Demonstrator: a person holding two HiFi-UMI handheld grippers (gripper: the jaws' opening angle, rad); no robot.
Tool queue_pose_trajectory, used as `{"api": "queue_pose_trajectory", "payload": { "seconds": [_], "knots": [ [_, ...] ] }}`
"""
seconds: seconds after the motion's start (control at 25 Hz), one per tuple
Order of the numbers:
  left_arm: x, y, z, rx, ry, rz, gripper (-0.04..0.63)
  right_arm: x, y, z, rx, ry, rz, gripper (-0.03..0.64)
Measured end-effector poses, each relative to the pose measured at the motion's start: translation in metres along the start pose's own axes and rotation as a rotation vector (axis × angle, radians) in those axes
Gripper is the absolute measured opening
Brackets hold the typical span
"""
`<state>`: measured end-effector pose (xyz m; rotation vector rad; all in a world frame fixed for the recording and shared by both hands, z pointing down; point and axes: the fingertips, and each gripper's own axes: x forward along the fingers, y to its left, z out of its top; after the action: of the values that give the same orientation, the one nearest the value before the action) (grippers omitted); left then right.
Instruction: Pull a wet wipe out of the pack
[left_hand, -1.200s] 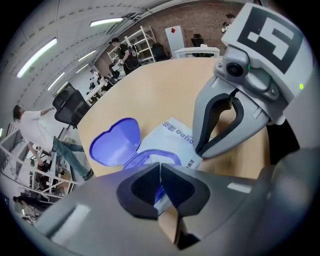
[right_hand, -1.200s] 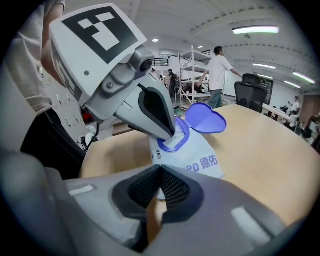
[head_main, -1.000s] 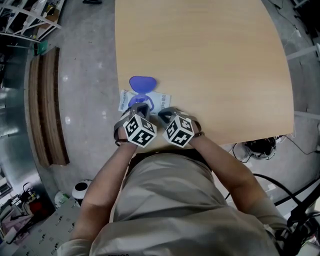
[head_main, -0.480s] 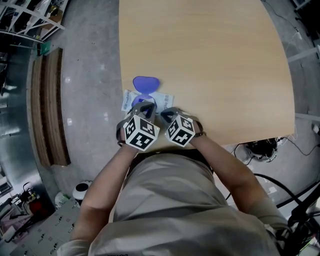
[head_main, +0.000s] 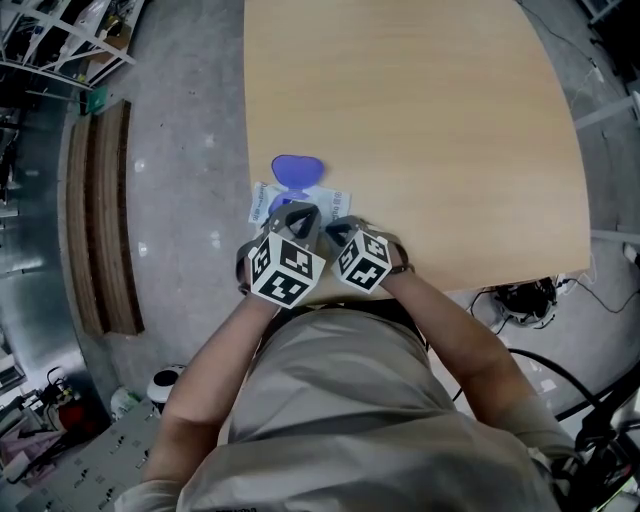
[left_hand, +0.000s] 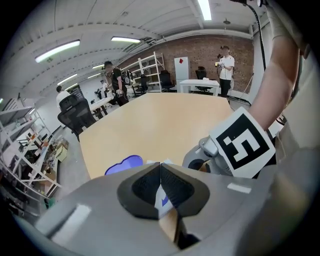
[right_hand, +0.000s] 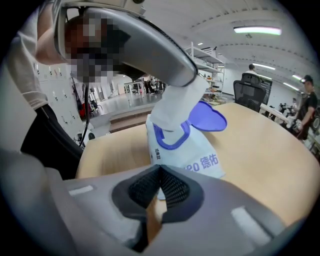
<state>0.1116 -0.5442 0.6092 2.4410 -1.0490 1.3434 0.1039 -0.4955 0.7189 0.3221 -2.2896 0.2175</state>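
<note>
A pale blue wet wipe pack (head_main: 322, 198) lies at the near left corner of the wooden table (head_main: 420, 120), its purple lid (head_main: 297, 168) flipped open. In the right gripper view a white wipe (right_hand: 177, 107) rises from the pack's (right_hand: 200, 160) purple-rimmed opening (right_hand: 170, 141). My left gripper (right_hand: 187, 82) is shut on the wipe's top, just above the pack. The left gripper view shows the white wipe (left_hand: 162, 202) pinched behind its closed jaws (left_hand: 160, 165). My right gripper (right_hand: 160, 169) is shut on the pack's near edge, close beside the left gripper (head_main: 298, 215).
The pack sits close to the table's left and near edges (head_main: 250, 215). Wooden planks (head_main: 100, 210) lie on the grey floor to the left. Cables (head_main: 520, 295) hang off the table's near right corner. People, office chairs (left_hand: 75, 112) and shelving stand far behind.
My left gripper has lifted up from the pack, drawing the wipe with it. The right gripper has stayed at the pack's near edge.
</note>
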Motion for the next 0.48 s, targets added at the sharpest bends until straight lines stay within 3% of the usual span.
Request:
{"api": "queue_pose_trajectory", "payload": {
  "seconds": [0.48],
  "knots": [
    [-0.034, 0.015, 0.036, -0.078, -0.130, 0.026, 0.009, -0.004, -0.015, -0.010, 0.003, 0.029, -0.004, 0.003]
  ]
}}
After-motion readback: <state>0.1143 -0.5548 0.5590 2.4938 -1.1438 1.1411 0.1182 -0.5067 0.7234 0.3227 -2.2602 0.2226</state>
